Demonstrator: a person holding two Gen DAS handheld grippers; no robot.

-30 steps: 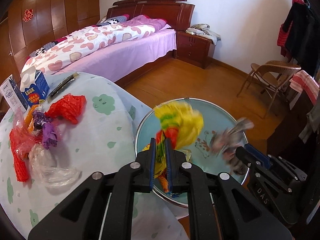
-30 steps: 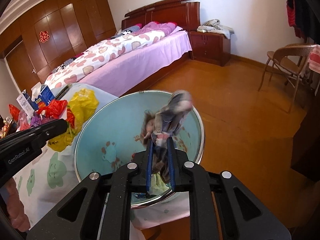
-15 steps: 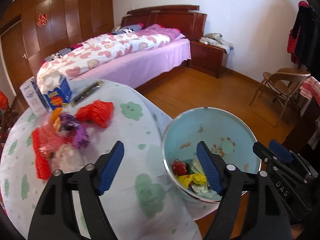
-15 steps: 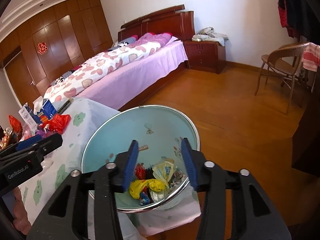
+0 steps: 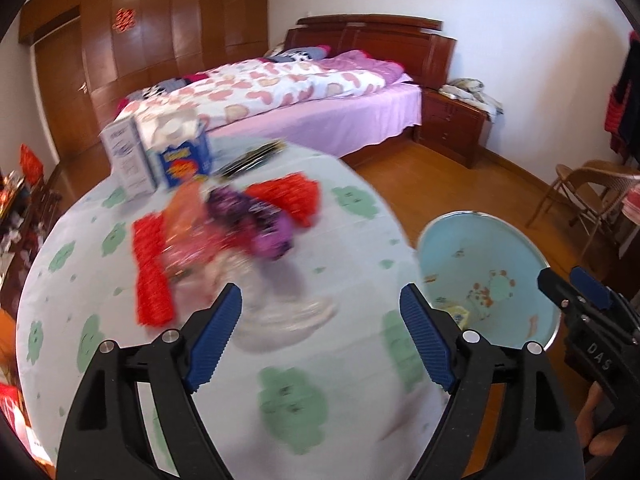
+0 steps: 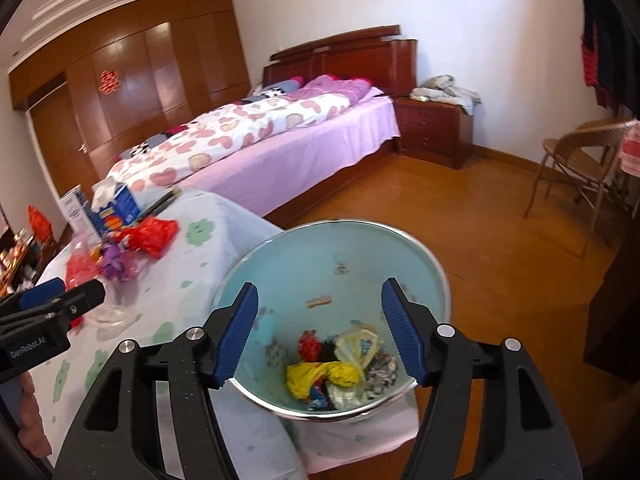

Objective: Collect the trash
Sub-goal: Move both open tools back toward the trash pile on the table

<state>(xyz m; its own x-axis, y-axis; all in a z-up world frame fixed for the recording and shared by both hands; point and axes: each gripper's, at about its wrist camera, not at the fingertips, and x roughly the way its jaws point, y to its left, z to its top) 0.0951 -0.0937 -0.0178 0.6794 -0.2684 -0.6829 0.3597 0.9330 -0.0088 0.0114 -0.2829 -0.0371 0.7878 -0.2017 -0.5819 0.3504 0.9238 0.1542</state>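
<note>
A light-blue trash bin [image 6: 336, 256] with a metal rim stands at the table's edge; it also shows in the left wrist view [image 5: 480, 256]. Yellow, red and grey wrappers [image 6: 340, 368] lie at its bottom. My right gripper [image 6: 318, 328] is open and empty above the bin. My left gripper [image 5: 320, 332] is open and empty over the table, facing a blurred pile of trash: a clear plastic bag [image 5: 280, 312], a purple wrapper [image 5: 260, 224], red bags [image 5: 288, 196] and a red net [image 5: 152, 272].
The table has a pale cloth with green clouds [image 5: 292, 396]. A tissue box [image 5: 180, 152] and a white carton [image 5: 124, 160] stand at its far side. A bed [image 6: 260, 140], a nightstand [image 6: 436, 132] and a chair [image 6: 576, 160] stand beyond.
Both grippers opened and dropped their trash into the bin. My left gripper then swung left from the bin toward the pile on the table.
</note>
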